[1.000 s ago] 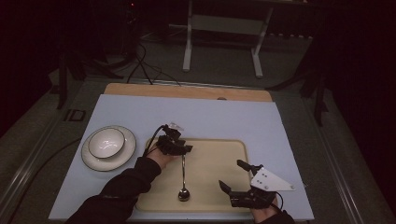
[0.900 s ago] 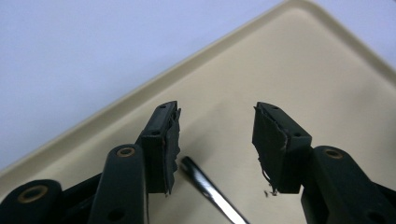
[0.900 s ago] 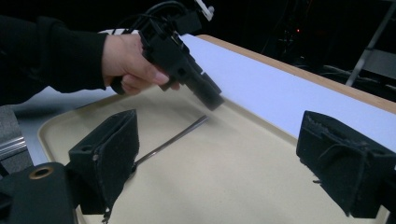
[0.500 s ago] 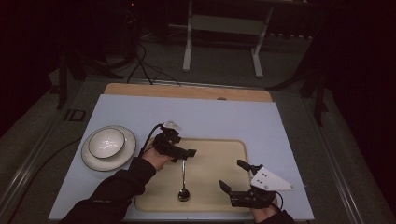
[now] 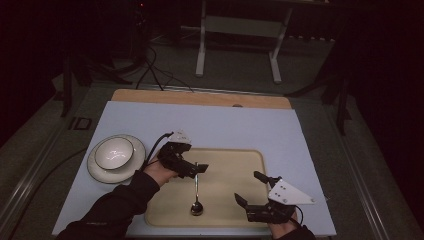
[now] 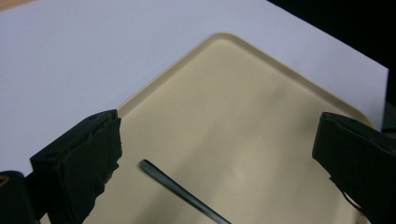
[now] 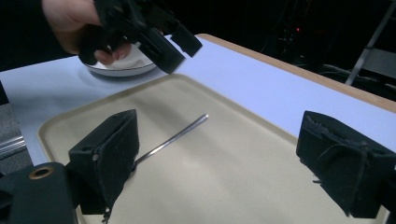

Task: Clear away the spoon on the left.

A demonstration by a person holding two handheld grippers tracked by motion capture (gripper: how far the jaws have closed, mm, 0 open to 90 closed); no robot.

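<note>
A metal spoon [image 5: 197,192] lies flat on the beige tray [image 5: 235,170], its bowl toward the near edge. My left gripper [image 5: 198,170] hovers just above the far tip of the handle. Its jaws have just been opening and stand wide, with nothing between them. In the left gripper view the handle tip [image 6: 182,191] rests on the tray [image 6: 243,93] below the spread left gripper [image 6: 218,128]. My right gripper [image 5: 246,186] is open over the tray's near right part. In its own view the right gripper [image 7: 219,130] frames the spoon handle [image 7: 175,135], with the left gripper [image 7: 180,50] beyond.
A white bowl [image 5: 114,152] sits on a white plate [image 5: 100,172] left of the tray, on the pale blue mat [image 5: 240,125]. The plate [image 7: 121,70] lies behind the left hand in the right gripper view. A wooden strip edges the far side.
The left gripper's jaws have spread apart and let go of the spoon handle, and the hand has lifted a little. The spoon stays on the tray. The right gripper has not moved.
</note>
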